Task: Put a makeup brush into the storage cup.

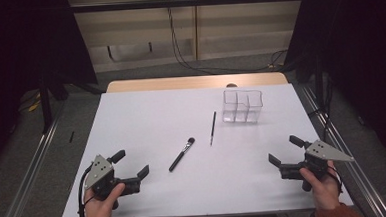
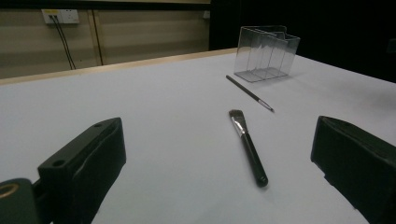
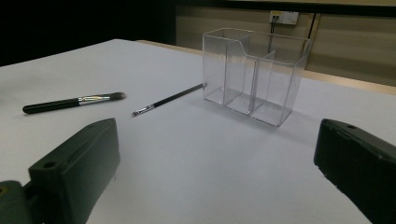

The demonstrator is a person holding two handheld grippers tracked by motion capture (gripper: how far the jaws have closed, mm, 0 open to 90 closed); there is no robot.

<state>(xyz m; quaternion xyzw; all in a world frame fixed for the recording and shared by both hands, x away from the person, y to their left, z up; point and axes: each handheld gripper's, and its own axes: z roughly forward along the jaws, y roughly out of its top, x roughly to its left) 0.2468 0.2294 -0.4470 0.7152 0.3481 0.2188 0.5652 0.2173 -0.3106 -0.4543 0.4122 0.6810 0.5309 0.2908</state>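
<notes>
White-topped bench, wooden edge at its far side, carries three items; entries run from largest to smallest.

Clear plastic organiser: rigid, three upright compartments, standing at about one o'clock from the bench centre. Judged light, hard-walled and slippery; likely to slide if nudged. All compartments look empty.

Left hand-held gripper: rests at about seven o'clock near the front edge, jaws spread wide with nothing between them.

Right hand-held gripper: rests at about four o'clock, jaws likewise wide apart and holding nothing, pointing toward the organiser.

Makeup brush: black handle, metal ferrule, dark bristle head, lying flat near the centre, bristles toward one o'clock, handle end toward seven. It is well apart from both grippers, nearer the left one. Judged light and stiff along the handle, soft at the bristles; the round handle may roll or slip. Best taken across the handle near the ferrule, clear of the bristles.

Thin brush: slender dark stick, lying flat between the makeup brush and the organiser, roughly along twelve to six. Judged very light and hard to pinch off the flat surface; take at mid-length.
</notes>
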